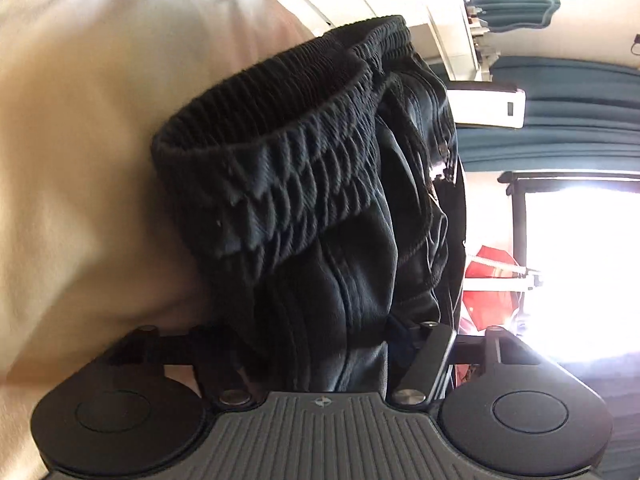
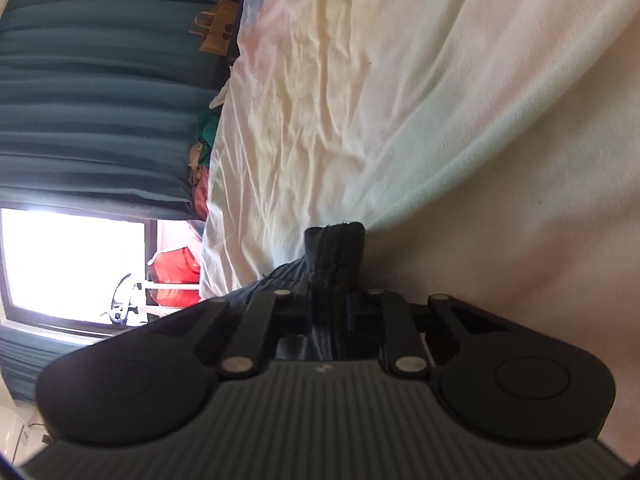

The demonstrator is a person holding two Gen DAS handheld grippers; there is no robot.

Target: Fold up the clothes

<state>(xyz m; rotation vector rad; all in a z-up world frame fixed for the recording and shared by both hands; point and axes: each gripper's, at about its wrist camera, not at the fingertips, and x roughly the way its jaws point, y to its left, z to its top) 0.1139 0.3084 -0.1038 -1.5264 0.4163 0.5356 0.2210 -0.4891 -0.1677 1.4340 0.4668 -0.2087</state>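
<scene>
A black pair of pants [image 1: 304,208] with a ribbed elastic waistband [image 1: 280,92] fills the left wrist view and hangs against the cream bed sheet [image 1: 80,140]. My left gripper [image 1: 320,344] is shut on the pants below the waistband, and bunched cloth hides its fingertips. In the right wrist view a ribbed black corner of the same pants [image 2: 335,252] sticks out past my right gripper [image 2: 332,308], which is shut on it. Beyond lies the wrinkled white sheet of the bed [image 2: 340,100]. Both views are turned sideways.
Teal curtains [image 2: 92,112] and a bright window [image 2: 68,264] stand beyond the bed's edge. A red bag [image 2: 176,276] and a brown paper bag [image 2: 216,28] sit beside the bed. White shelving [image 1: 452,28] and a white appliance [image 1: 492,106] are behind the pants.
</scene>
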